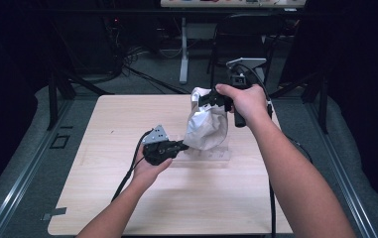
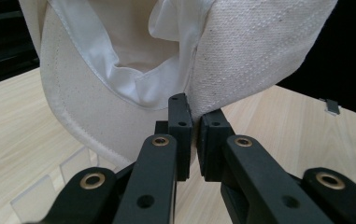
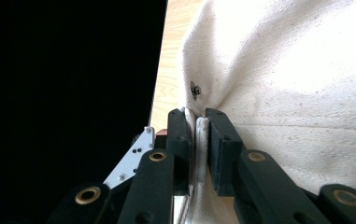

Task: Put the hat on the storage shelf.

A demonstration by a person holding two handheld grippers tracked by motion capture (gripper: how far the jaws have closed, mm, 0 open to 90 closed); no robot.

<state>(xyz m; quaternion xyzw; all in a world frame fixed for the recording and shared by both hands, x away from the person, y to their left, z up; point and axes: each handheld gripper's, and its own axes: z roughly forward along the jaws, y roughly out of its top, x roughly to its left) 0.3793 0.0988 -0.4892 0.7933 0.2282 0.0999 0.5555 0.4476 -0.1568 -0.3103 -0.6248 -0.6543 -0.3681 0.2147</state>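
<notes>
High view: R hand [image 1: 243, 101] raised, L hand [image 1: 152, 166] low.

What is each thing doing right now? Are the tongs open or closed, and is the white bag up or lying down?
Left tongs: shut, pinching the bag's lower edge.
Right tongs: shut, pinching a fold of cloth near the bag's top.
White cloth bag: held up between both tongs, crumpled, its mouth gaping open with the lining showing.
Clear plastic rack: flat on the table under the bag.
Wooden table: bare at the near side.
</notes>
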